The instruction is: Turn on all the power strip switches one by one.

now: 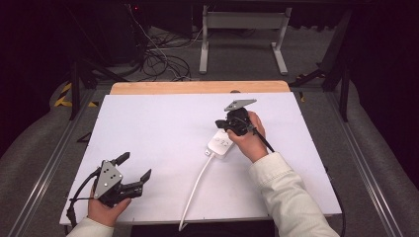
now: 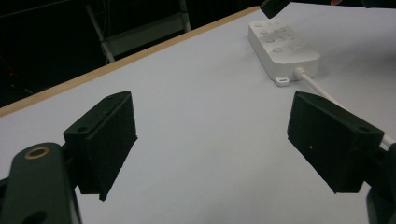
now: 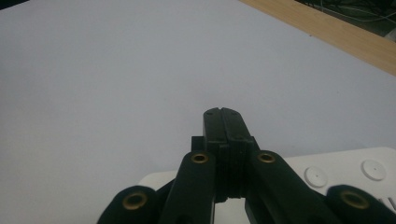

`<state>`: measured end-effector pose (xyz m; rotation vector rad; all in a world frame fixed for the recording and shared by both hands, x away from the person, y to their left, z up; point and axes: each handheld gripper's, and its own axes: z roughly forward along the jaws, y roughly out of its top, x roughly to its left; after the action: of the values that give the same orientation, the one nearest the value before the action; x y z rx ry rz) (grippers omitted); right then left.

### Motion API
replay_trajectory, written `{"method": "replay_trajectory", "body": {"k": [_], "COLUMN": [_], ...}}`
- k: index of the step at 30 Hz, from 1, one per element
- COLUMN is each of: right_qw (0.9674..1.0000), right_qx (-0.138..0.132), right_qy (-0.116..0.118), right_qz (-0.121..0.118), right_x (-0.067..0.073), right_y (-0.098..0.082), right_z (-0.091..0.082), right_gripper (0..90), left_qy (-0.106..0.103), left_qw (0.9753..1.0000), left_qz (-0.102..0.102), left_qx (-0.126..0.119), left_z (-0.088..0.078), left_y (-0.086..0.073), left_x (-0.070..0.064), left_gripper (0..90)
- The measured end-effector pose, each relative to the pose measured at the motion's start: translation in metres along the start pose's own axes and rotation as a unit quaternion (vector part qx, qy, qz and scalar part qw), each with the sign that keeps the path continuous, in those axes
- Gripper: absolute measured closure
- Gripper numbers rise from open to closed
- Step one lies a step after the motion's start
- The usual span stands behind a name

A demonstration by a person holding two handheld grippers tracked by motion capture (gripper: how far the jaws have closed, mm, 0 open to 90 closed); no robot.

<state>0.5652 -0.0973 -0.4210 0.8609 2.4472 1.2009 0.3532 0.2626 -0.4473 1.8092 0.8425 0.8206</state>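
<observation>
White power strip point(image 1: 220, 142) lay right of centre, long axis running near-left to far-right, directly under the right gripper point(image 1: 222, 124), jaws pressed together. Left gripper point(image 1: 134, 171), spread empty, rested well apart.

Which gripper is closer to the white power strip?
The right gripper, shut, is right over the power strip. The left gripper, open, sits apart near the table's front left corner.

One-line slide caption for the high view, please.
Right gripper, jaws shut, held above a white power strip on the white table; left gripper rests open at the near left corner.
</observation>
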Motion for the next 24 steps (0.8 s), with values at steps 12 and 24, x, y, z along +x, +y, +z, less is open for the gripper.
{"method": "replay_trajectory", "body": {"k": [12,24], "right_qw": [0.9999,0.999], "right_qx": [0.004,0.04], "right_qy": [-0.014,-0.017], "right_qz": [0.001,-0.009], "right_x": [-0.009,-0.027], "right_y": [-0.002,-0.011], "right_z": [0.0,0.012], "right_gripper": [90.0,90.0], "left_qy": [0.003,0.002], "left_qw": [1.0,1.0], "left_qz": [0.004,0.001], "left_qx": [-0.001,-0.001], "left_z": [0.0,0.0], "left_y": [0.001,0.0], "left_x": [0.0,0.0], "left_gripper": [16.1,16.1]}}
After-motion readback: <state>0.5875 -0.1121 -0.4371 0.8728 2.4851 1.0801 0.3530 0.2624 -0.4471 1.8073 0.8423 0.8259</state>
